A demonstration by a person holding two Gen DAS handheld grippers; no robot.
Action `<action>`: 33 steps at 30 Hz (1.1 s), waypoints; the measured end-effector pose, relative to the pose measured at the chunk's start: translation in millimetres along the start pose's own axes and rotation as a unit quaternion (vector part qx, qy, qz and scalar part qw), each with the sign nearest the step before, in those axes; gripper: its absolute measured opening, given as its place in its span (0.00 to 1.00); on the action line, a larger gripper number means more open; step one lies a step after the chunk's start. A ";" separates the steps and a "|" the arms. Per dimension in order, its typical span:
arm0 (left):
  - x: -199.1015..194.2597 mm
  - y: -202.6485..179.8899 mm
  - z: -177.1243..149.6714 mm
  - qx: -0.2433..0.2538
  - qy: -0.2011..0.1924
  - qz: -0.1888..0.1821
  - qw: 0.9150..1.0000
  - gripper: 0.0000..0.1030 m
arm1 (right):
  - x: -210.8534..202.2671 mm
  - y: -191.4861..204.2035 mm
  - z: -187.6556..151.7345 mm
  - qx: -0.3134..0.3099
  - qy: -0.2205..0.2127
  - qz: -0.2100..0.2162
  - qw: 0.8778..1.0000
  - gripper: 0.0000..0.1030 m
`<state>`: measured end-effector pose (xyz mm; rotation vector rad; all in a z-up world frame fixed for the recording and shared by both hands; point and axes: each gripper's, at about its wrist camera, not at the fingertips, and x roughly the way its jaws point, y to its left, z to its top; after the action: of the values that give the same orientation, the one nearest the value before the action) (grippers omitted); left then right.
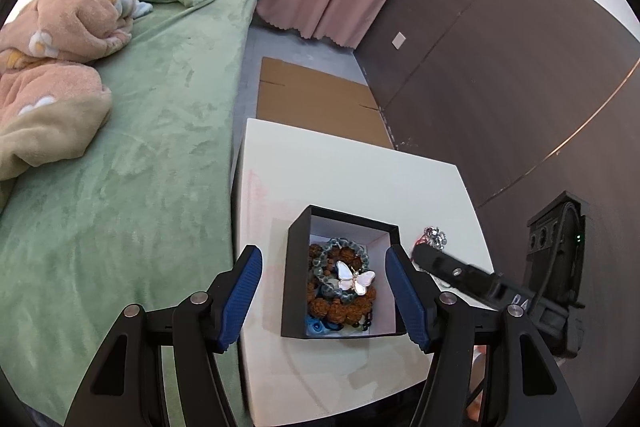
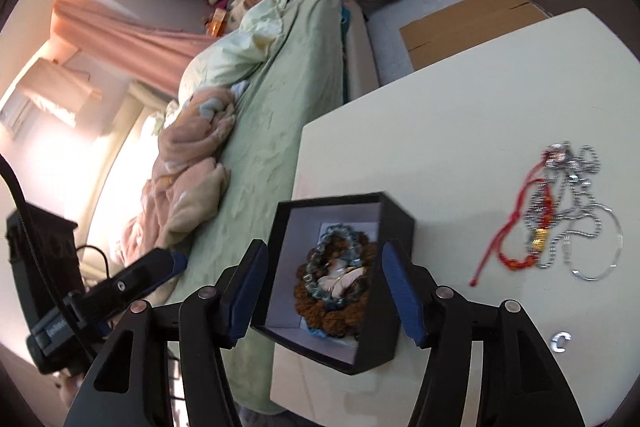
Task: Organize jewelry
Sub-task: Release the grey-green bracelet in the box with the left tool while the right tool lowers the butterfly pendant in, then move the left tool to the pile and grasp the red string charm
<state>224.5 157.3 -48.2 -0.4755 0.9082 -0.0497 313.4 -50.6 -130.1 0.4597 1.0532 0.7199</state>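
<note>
At the lower centre of both wrist views sits the open black square cardboard box with a white lining (image 1: 340, 279), resting on the white bench (image 1: 352, 171). It already contains a brown-and-grey beaded bracelet (image 1: 340, 275) topped by a white butterfly pendant (image 1: 354, 278).

The left gripper (image 1: 324, 297) hangs over the box with its jaws standing wide and nothing between the pads. The right gripper (image 2: 324, 297) likewise has its jaws standing wide and empty; only its black tip shows at the right of the left wrist view.

A tangle of silver ball chains with a red cord (image 2: 560, 215) lies loose on the bench, right of centre in the right wrist view, well apart from the box. A small silver C-shaped piece (image 2: 560, 342) lies at lower right.

Recommended procedure: steer the right gripper to the tangle, close on the dense knot rather than a single strand, lift clear, and release above the box opening.
</note>
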 end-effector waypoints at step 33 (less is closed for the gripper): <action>79.8 -131.7 -20.6 0.132 0.057 -0.020 0.989 0.39 | -102.2 -116.7 -0.1 0.114 -0.047 -0.105 0.987 0.59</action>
<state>278.8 12.5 -63.5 -0.2452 0.9888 -0.2329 318.6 -205.0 -143.5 0.5643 1.0818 0.3895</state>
